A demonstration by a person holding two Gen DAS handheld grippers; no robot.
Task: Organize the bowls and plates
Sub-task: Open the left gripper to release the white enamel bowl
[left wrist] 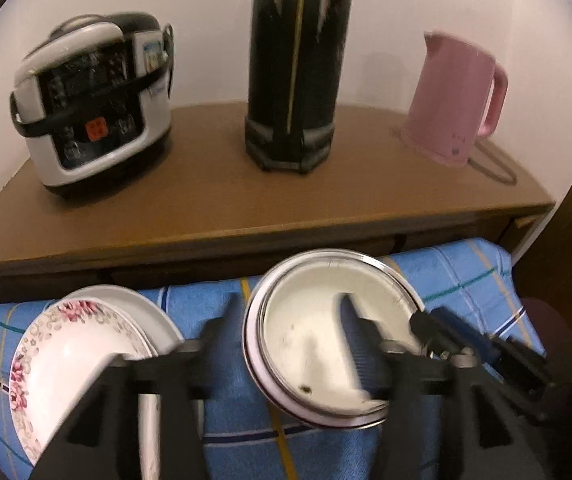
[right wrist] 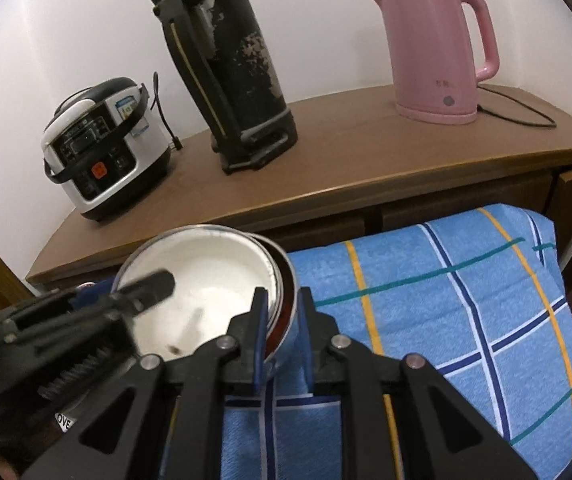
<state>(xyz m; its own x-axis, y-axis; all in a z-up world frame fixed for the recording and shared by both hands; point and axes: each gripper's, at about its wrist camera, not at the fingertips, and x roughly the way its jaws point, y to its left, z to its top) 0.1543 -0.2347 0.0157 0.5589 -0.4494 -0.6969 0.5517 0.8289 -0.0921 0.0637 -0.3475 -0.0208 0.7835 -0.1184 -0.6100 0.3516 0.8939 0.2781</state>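
I read the left gripper [left wrist: 286, 320] with its jaws standing apart, straddling the left rim of the nested bowls [left wrist: 318, 344]: one finger lies over the blue checked cloth [left wrist: 221, 412] outside the rim, the other reaches over the white inside of the top bowl. From the right wrist view that inner finger hovers over the bowl's interior; I cannot tell whether it touches. Neither pad is pressing on the rim, so I log no grip there.

The right gripper [right wrist: 281, 312] has its jaws close together, clamped on the right-hand rim of the bowls [right wrist: 205, 276]. The blue pads [right wrist: 261, 320] sit either side of the rim, one inside against the white bowl, the other outside the steel wall. A reddish-brown inner wall shows between the white bowl and the outer steel one.

The bowls rest on the cloth at the near centre, just in front of the wooden cabinet [left wrist: 213, 200]. To their left, also on the cloth, lies a stack of plates [left wrist: 85, 344], a floral-rimmed one on top of a plain white one, apart from the bowls.

On the cabinet top, far side: a rice cooker [left wrist: 93, 108] at left, a tall black thermos [left wrist: 298, 68] in the middle, a pink kettle [left wrist: 454, 100] at right with its cord trailing right.
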